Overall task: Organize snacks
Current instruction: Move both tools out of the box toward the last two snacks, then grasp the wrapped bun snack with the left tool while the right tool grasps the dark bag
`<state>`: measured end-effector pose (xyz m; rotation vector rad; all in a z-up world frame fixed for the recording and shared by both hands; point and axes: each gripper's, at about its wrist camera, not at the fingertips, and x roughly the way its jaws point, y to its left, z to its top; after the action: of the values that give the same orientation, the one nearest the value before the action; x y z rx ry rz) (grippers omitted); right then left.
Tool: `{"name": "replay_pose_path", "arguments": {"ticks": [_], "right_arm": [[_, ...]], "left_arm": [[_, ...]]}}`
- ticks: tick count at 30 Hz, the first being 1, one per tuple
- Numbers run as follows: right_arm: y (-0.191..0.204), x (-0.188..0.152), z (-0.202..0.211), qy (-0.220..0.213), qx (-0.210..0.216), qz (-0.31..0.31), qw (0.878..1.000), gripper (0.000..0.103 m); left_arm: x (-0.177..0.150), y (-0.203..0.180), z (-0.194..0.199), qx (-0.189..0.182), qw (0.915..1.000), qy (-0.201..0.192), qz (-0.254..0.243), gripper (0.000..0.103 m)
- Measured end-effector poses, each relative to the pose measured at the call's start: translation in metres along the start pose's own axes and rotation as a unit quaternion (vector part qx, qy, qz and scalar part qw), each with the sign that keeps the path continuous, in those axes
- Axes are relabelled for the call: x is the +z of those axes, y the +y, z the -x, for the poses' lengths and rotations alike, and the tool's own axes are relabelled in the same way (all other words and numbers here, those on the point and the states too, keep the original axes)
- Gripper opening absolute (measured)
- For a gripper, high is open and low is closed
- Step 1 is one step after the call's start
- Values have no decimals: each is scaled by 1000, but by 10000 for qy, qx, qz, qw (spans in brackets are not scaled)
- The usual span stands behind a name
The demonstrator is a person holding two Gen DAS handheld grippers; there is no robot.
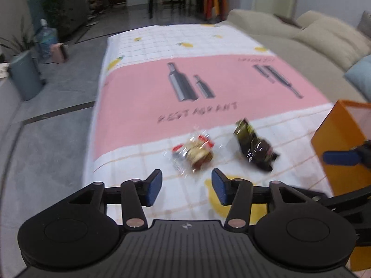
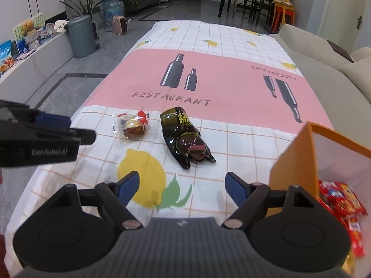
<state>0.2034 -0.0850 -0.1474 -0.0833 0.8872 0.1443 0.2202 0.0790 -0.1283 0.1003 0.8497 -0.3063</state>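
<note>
Two snack packets point(image 2: 133, 126) beside "RESTAURANT" lettering point(image 2: 171, 99)

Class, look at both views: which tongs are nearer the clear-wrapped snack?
Left. The left tongs sit just before the clear-wrapped snack; the right tongs sit farther back, toward its right.

- On the pink band of the tablecloth point(image 2: 222, 74) we read "RESTAURANT" in dark hand-drawn capitals, below two printed bottles.
- The same word stands a second time near the cloth's far right side, upside down to us, above another pair of bottles.
- On the side of the left tongs point(image 2: 53, 127), seen from the right wrist view, we read "GenRobot.AI" in pale letters.
- The dark snack packet point(image 2: 185, 136) bears a large yellow Chinese character; we cannot read the smaller print.
- Print on the clear-wrapped snack point(image 2: 133, 125) and on the red packets point(image 2: 340, 199) in the orange box point(image 2: 294, 159) is too small for us to read.
</note>
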Motion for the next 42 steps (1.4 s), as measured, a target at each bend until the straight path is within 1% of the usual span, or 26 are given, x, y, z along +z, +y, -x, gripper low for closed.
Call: {"name": "replay_pose_path", "arguments": {"ticks": [2, 5, 9, 12, 14, 18, 20, 23, 25, 32, 36, 38, 39, 40, 42], "right_arm": [[-1, 5, -12, 23, -2, 63, 10000, 79], [-2, 11, -27, 25, -10, 163, 9999, 79], [-2, 21, -47, 30, 26, 303, 9995, 79], [-2, 25, -60, 80, 21, 368, 9993, 79], [-4, 27, -69, 117, 34, 382, 9992, 79], [-6, 28, -80, 162, 48, 364, 9992, 79], [-7, 28, -83, 179, 98, 358, 9992, 76], [-6, 26, -89, 245, 222, 395, 9987, 69], [-5, 24, -92, 248, 249, 437, 9984, 70], [-8, 21, -100, 250, 235, 399, 9986, 70], [-8, 19, -105, 200, 295, 497, 9981, 70], [-9, 18, -105, 177, 345, 499, 9980, 69], [-9, 18, -104, 183, 364, 471, 9981, 66], [-10, 18, -104, 175, 358, 460, 9981, 60], [-9, 19, -103, 159, 346, 499, 9980, 58]], "left_arm": [[4, 2, -7, 5, 9998, -105, -180, 72], [10, 3, -22, 29, 9989, -156, -433, 72], [16, 3, -45, -197, 9978, 0, -638, 72], [15, 0, -52, -410, 9951, -92, -897, 72], [17, -4, -58, -466, 9931, -125, -1071, 73], [19, -8, -71, -612, 9905, -87, -1226, 73], [18, -9, -75, -634, 9886, -102, -1361, 73], [17, -11, -83, -694, 9863, -32, -1494, 73], [17, -11, -86, -686, 9854, -6, -1556, 73], [17, -12, -92, -646, 9851, 124, -1588, 73], [15, -6, -101, -654, 9883, 308, -1344, 72], [14, -2, -103, -703, 9900, 351, -1174, 70], [14, -1, -102, -717, 9907, 336, -1108, 68], [14, -1, -102, -720, 9910, 340, -1077, 66], [13, -4, -100, -665, 9912, 346, -1094, 60]]}}
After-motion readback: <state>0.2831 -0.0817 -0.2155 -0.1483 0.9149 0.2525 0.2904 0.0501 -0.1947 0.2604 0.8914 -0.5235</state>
